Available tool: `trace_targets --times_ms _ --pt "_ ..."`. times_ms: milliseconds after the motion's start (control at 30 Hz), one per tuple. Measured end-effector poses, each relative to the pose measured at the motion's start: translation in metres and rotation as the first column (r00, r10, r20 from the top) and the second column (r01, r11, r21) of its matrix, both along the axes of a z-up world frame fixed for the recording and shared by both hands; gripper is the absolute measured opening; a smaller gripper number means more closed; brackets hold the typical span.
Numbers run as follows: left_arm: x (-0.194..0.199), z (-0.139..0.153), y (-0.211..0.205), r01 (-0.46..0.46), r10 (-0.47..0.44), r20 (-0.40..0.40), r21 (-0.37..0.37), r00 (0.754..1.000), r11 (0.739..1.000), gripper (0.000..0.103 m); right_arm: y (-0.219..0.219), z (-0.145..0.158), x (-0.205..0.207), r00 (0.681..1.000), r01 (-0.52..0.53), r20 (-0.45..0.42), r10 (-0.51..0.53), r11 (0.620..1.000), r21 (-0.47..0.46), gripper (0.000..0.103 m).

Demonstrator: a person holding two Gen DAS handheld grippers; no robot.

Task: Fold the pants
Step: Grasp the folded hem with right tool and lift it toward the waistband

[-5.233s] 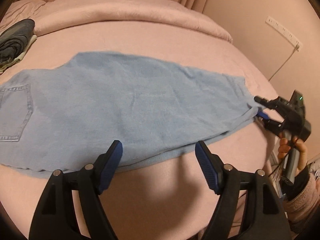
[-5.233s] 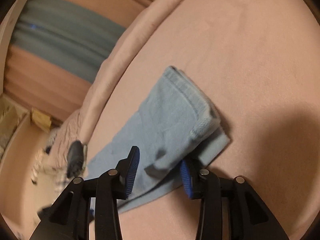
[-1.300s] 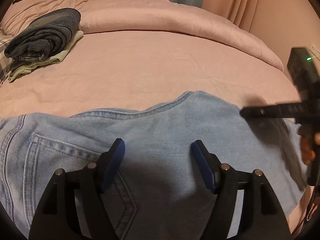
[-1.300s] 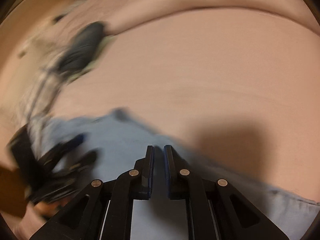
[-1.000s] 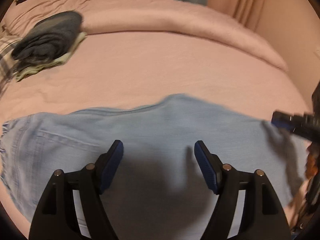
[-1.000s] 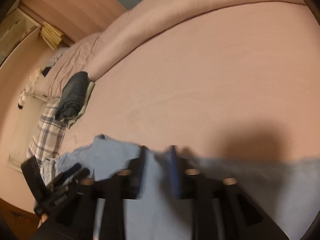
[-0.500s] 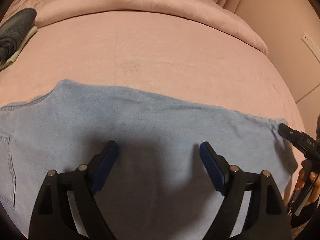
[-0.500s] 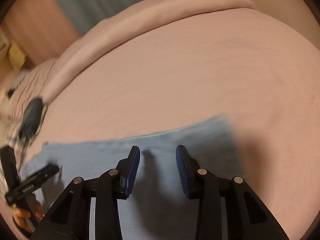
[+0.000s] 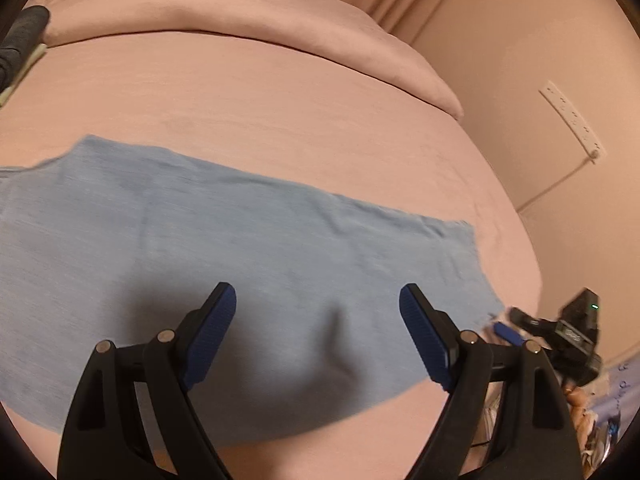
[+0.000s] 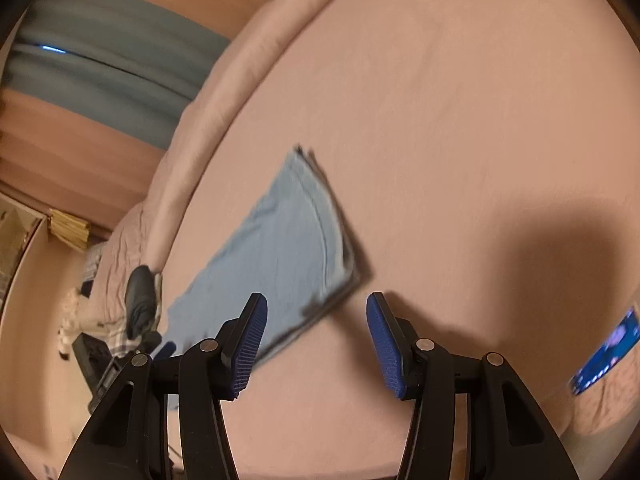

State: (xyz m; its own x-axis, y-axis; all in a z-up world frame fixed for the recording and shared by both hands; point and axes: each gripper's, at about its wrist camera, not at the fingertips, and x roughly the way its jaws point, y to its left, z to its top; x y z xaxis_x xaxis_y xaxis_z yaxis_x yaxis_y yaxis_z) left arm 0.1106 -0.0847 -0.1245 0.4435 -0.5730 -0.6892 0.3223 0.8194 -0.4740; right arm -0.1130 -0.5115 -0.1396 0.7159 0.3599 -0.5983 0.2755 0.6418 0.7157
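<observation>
Left gripper point(image 9: 318, 328): released, jaws wide, nothing between them; it hangs over the middle of the pants point(image 9: 224, 264).
Right gripper point(image 10: 314, 340): jaws apart and they have just been opening; only pink sheet lies between them, and the hem corner of the pants point(image 10: 288, 248) is just beside its left finger.
Pants: light blue denim, laid flat and long on the bed point(image 9: 280, 92), legs stacked one on the other.
What changed: a second ago both grippers were near the waist end; now the view is at the leg end, and the right gripper points to the hem.
Meaning: I judge the next fold, hem toward waist, is being prepared.
Around: a rolled pink duvet point(image 9: 224, 16) lies far behind, dark folded clothes point(image 10: 140, 300) at the pillow side, a power strip point(image 9: 572, 122) on the wall.
In the way: nothing lies on the pants.
</observation>
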Motion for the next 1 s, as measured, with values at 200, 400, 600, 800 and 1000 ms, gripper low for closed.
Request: trace_targets --times_ms 200,400,600,800,1000 --pt "0.003 -0.026 0.003 -0.04 0.037 -0.104 -0.028 0.994 0.999 0.084 0.0 -0.018 0.018 0.999 0.045 0.03 -0.046 0.999 0.031 0.052" --pt "0.003 -0.036 0.003 -0.055 0.052 -0.113 -0.022 0.992 0.998 0.084 0.006 -0.003 0.023 0.998 0.065 0.024 -0.064 0.994 -0.086 0.051" --pt "0.002 -0.039 -0.012 -0.048 0.049 -0.08 0.013 0.996 0.999 0.084 0.013 0.007 0.021 0.998 0.066 0.016 -0.064 0.976 -0.206 0.032" --pt "0.004 -0.043 -0.004 -0.047 0.046 -0.088 -0.013 0.995 0.999 0.084 0.017 0.018 0.012 0.998 0.053 0.055 -0.039 0.957 -0.284 0.021" --pt "0.001 -0.046 0.001 -0.047 0.044 -0.083 -0.03 0.996 0.998 0.084 0.041 0.046 0.01 0.99 0.045 0.14 0.016 0.908 -0.416 0.019"
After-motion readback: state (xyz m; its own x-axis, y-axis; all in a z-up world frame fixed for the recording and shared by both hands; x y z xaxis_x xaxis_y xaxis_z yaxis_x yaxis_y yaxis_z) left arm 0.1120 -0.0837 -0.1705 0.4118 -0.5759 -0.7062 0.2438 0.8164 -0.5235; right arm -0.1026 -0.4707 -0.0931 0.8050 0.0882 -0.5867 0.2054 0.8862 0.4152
